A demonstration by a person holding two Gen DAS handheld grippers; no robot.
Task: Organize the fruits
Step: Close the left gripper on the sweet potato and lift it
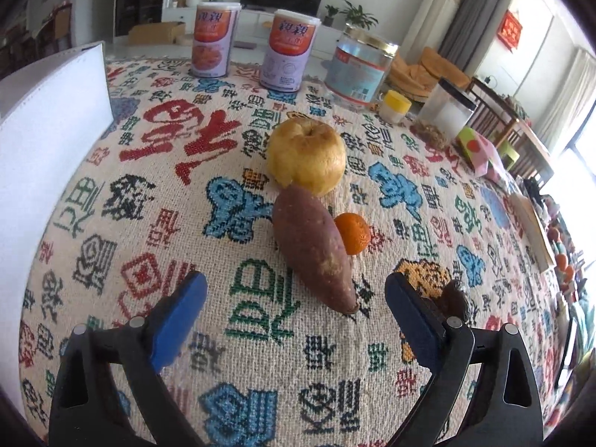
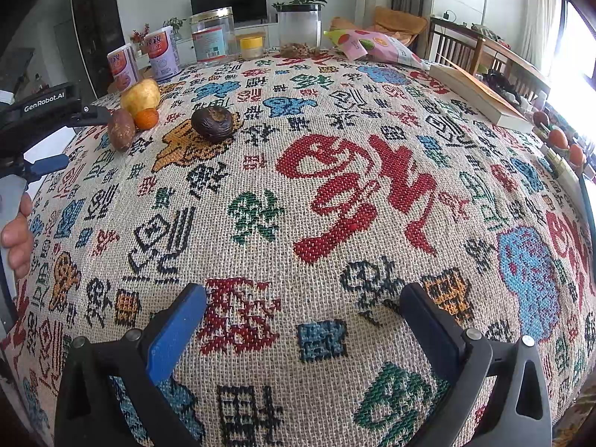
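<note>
On a woven cloth w/ red, blue and green characters (image 1: 231, 171), left wrist view: left gripper (image 1: 296, 290) hangs w/ its blue-padded jaws apart and nothing between the pads, pointed at a tight cluster of produce. A reddish-brown tapered sweet potato (image 1: 313, 249) lies at 12 o'clock from the jaws, its pointed tip nearest them. A wrinkled yellow apple (image 1: 307, 154) sits beyond at 12, touching the potato's far end; a small round orange tangerine (image 1: 352, 238) is tucked against the potato at its 3 o'clock. A dark brown, wrinkled round fruit (image 1: 456, 298) peeks out behind the finger on the 3 o'clock side, apart from the cluster.

Right wrist view: right gripper (image 2: 303, 309) hovers over bare cloth, jaws apart and empty. The cluster sits far off at 10 o'clock, the dark fruit at about 11, alone. The left gripper and a hand on its handle (image 2: 16, 238) show at the 9 o'clock edge.

Likely step: bring the stray dark fruit to the others. To do it well, approx. centre the jaws over it, pads either side of its widest part, squeeze gently as the skin looks soft, and set it down beside the tangerine w/o nudging the potato, which could roll.
</note>
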